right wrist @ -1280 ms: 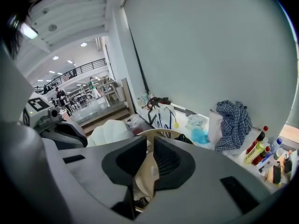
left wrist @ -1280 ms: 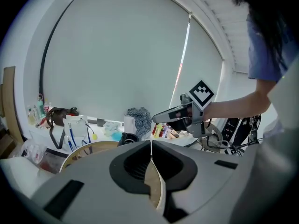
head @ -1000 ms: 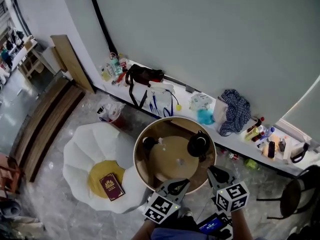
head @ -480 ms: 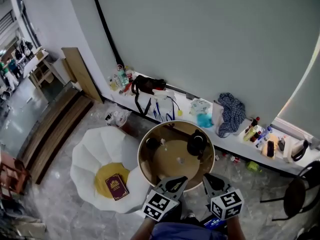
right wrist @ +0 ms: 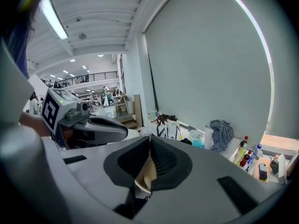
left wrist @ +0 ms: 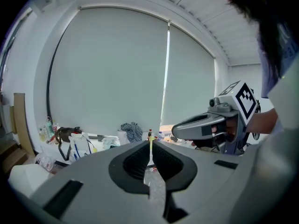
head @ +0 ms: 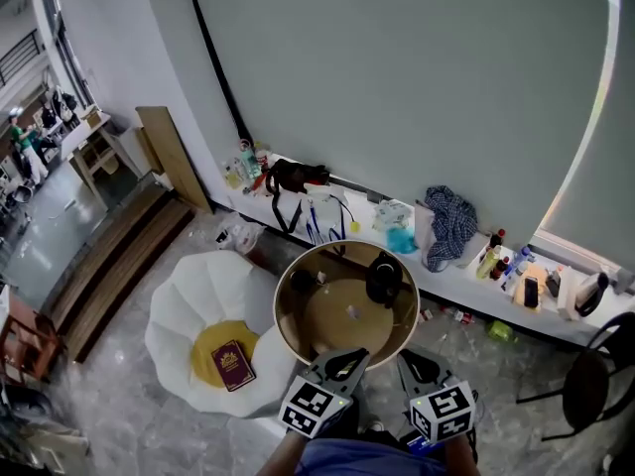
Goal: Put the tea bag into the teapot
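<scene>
Both claws have drawn back toward the person since a second ago and now sit just short of the near rim of the round tabletop (head: 322, 330), where before the right one reached over that rim. The head view has also swung, so that the tabletop looks smaller and more of the room opens at far left. The left claw (left wrist: 150, 142) has its jaws together, with nothing between them. The right claw (right wrist: 149, 137) is closing to a meeting of the tips, also with nothing between them. A small pale item that appears to be the tea bag (head: 350, 311), too small to tell for sure, lies near the middle of the tabletop, apart from the black teapot (head: 384, 280) at the far right. A dark cup (head: 301, 282) stands at the far left; what either vessel holds cannot be made out. To the left of the tabletop, a white petal-shaped seat (head: 189, 305) holds a yellow cushion (head: 206, 350) with a dark red book (head: 234, 365) on it.
</scene>
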Demonstrator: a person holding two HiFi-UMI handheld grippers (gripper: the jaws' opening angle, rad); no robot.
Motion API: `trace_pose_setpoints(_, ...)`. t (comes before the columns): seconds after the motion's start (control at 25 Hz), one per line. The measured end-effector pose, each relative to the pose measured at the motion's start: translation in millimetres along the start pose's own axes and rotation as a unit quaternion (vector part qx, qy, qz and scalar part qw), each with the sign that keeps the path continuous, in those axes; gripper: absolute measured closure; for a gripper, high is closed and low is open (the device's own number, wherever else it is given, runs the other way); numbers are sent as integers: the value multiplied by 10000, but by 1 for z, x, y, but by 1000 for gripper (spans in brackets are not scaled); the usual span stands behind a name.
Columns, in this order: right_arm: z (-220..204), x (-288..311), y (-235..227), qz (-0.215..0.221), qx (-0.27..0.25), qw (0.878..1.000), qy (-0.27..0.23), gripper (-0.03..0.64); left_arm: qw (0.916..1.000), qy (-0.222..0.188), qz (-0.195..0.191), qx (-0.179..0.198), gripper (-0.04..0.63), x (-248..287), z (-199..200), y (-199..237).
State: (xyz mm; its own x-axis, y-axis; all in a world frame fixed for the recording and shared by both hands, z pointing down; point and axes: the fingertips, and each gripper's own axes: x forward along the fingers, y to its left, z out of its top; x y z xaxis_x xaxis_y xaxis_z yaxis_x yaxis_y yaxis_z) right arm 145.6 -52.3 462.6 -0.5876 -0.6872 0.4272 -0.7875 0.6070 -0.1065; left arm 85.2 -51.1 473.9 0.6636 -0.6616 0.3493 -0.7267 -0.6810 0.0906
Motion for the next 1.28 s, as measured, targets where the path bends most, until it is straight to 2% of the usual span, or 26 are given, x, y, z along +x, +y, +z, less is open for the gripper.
trace_pose_setpoints(0.12, -13, -13, 2, -73, -148, 9998, 63, 591, 10000, 78, 32, 52, 577, -7, -7, -16)
trace_pose_setpoints(0.4, -43, -28, 18, 62, 60, 9998, 157, 591, 9992, 383, 69, -82, 577, -20, -27, -36)
trace_pose_setpoints(0.8, -50, -32, 40, 140, 107, 9997, 169, 591, 9988, 452, 181, 33, 577, -52, -25, -39)
trace_pose_setpoints(1.08, -51, -28, 88, 247, 48, 9996, 104, 591, 9989, 401, 236, 79, 577, -101, -41, -38)
trace_pose_setpoints(1.28, -54, -33, 144, 323, 115, 9994, 36, 591, 9994, 220, 266, 33, 577, -153, -55, -40)
